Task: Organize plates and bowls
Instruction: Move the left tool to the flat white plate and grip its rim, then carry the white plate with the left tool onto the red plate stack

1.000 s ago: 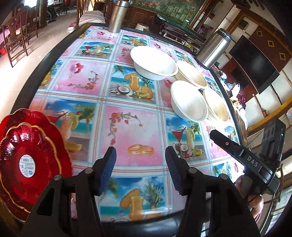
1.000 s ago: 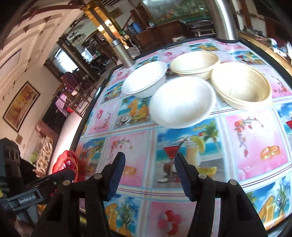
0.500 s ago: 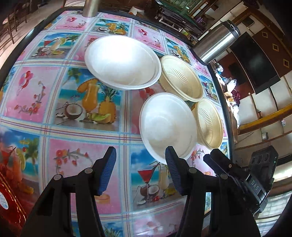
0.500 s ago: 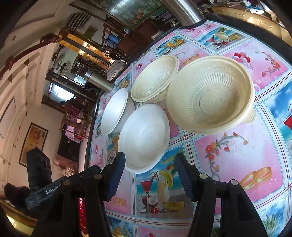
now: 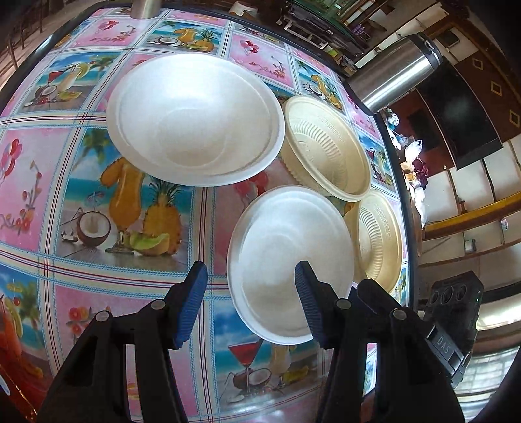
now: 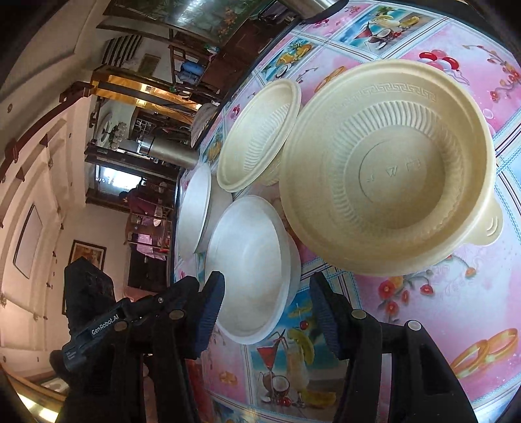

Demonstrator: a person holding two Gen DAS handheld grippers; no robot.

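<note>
Two steel flasks (image 5: 394,75) beyond four crowded bowls (image 5: 289,260)

A home dining room: patterned tablecloth (image 5: 97,201), steel thermos (image 5: 394,75), framed pictures (image 6: 86,257) and wooden furniture (image 6: 136,97).

So four bowls sat bunched together on the table (image 5: 39,169); in the left wrist view the big bowl (image 5: 195,117) was upper middle, the ribbed bowl (image 5: 329,146) just right of it with its rim tucked behind the big one's edge; the near bowl (image 5: 286,260) sat lower centre, overlapping the ribbed one's lower rim; a second ribbed bowl (image 5: 379,240) peeked out at its right; a steel flask (image 5: 394,73) stood upper right by the table edge, another flask (image 5: 143,6) at the top left edge.
</note>
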